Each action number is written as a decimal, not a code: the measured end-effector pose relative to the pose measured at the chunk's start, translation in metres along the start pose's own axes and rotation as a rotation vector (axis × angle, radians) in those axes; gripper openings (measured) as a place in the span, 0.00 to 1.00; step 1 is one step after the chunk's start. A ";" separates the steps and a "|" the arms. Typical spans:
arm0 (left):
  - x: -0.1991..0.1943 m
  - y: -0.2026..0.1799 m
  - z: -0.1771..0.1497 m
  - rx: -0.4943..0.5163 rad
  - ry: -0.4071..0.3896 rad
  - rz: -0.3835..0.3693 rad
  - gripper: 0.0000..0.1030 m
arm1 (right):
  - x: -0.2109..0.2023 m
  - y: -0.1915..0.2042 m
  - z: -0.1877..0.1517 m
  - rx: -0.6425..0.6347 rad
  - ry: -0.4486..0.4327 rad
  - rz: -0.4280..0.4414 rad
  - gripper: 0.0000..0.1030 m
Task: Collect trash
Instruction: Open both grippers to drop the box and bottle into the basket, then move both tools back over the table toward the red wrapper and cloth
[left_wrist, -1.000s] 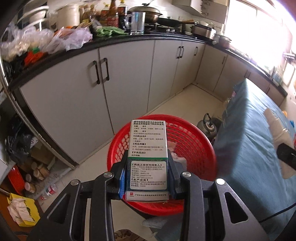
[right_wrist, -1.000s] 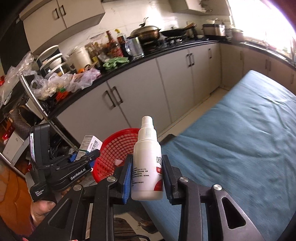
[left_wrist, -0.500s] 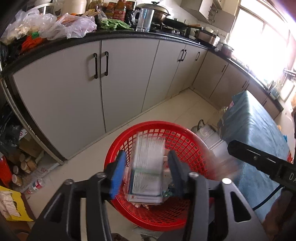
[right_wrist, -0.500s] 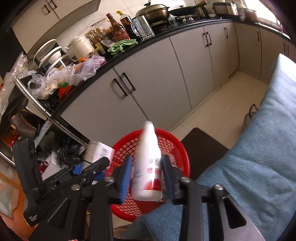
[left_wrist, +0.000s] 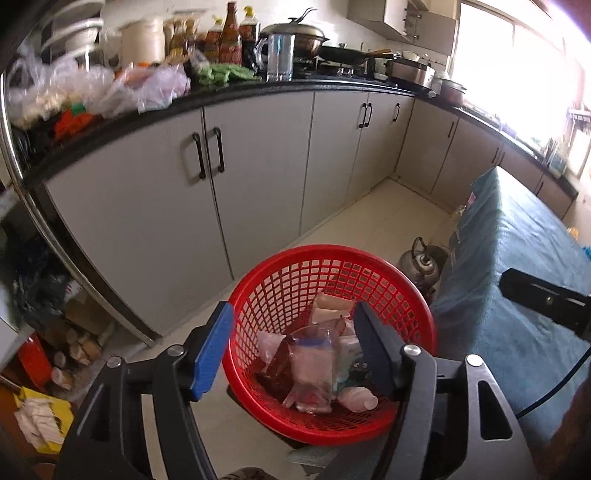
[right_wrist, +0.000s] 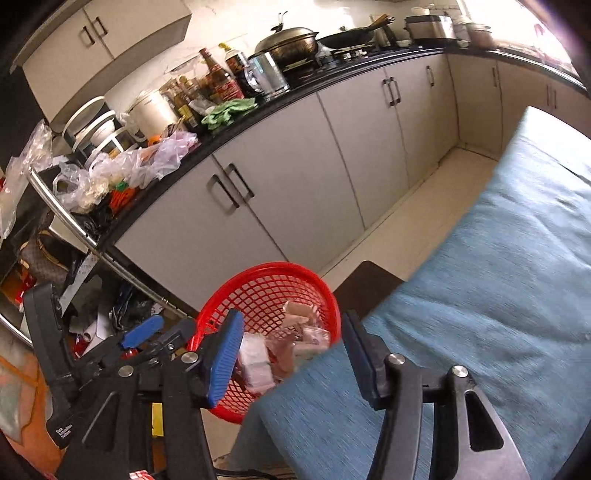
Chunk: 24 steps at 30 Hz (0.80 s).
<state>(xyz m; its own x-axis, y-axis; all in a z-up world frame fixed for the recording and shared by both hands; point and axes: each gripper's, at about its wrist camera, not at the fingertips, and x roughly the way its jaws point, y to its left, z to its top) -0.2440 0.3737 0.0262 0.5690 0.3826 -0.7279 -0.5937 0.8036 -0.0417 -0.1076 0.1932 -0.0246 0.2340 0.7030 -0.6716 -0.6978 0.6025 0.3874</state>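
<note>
A red mesh basket (left_wrist: 280, 280) stands on the floor beside the table and holds several pieces of trash, among them a clear plastic cup (left_wrist: 314, 365) and a white spray bottle (left_wrist: 356, 398) lying on its side. My left gripper (left_wrist: 295, 343) hangs open and empty over the basket. In the right wrist view the basket (right_wrist: 258, 284) is at lower centre with cartons inside. My right gripper (right_wrist: 291, 347) is open and empty, above the basket's right edge and the table edge. The left gripper (right_wrist: 147, 336) shows there at the left.
A blue-covered table (left_wrist: 517, 258) fills the right side in both views (right_wrist: 480, 295). Grey cabinets (left_wrist: 258, 166) under a cluttered black counter run along the back. A metal kettle (left_wrist: 421, 262) sits on the floor behind the basket. Clutter lies on the floor at left.
My left gripper opened and let the medicine box fall into the basket. My right gripper opened and let the spray bottle fall into it too. Both hang open over the basket.
</note>
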 end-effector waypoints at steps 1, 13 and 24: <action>-0.004 -0.004 -0.001 0.013 -0.007 0.009 0.67 | -0.004 -0.002 -0.001 0.007 -0.005 -0.005 0.58; -0.052 -0.055 -0.010 0.164 -0.087 0.074 0.70 | -0.074 -0.036 -0.025 0.079 -0.096 -0.051 0.63; -0.079 -0.102 -0.017 0.249 -0.107 0.045 0.71 | -0.134 -0.074 -0.050 0.151 -0.189 -0.083 0.64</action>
<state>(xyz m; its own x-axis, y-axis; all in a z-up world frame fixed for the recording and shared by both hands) -0.2376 0.2536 0.0766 0.6102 0.4558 -0.6480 -0.4691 0.8670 0.1681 -0.1214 0.0355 0.0053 0.4189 0.6981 -0.5806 -0.5648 0.7010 0.4355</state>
